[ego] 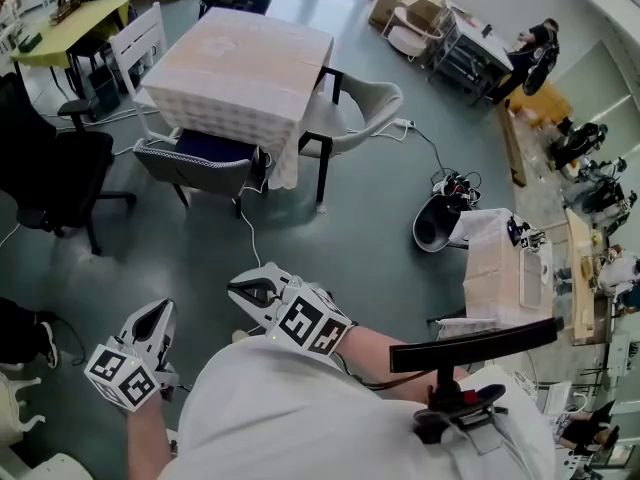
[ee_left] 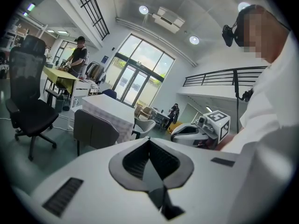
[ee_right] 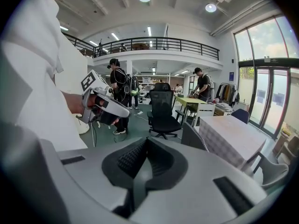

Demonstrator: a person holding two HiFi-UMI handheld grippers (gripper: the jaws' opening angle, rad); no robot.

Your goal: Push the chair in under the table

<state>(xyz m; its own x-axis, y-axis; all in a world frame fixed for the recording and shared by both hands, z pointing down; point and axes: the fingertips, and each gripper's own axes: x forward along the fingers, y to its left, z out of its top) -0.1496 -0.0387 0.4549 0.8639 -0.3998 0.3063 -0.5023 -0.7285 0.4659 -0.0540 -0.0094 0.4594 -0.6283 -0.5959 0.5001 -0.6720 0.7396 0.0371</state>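
**A:** Where does the grey chair [ego: 190,163] stand?

**B:** At the near side of the cloth-covered worktop [ego: 240,68], with its dark seat apparently reaching under the hanging cloth and its backrest outside. That fits a chair waiting to go in as well as one already in.

**A:** And the claws?

**B:** The left claw [ego: 158,310] and right claw [ego: 238,289] are both closed on nothing. The person holds them close to the body, well apart from the chair.

**A:** What would a good push take?

**B:** Probably square contact on the backrest and a level shove, so the legs slide without tipping. A white cable [ego: 250,230] on the floor [ego: 340,228] runs near those legs and could snag.

**A:** The room?

**B:** It is an open hall. A pale armchair [ego: 360,108] sits at the worktop's right, a black office chair [ego: 50,168] to the left, and gear lies along the right wall.
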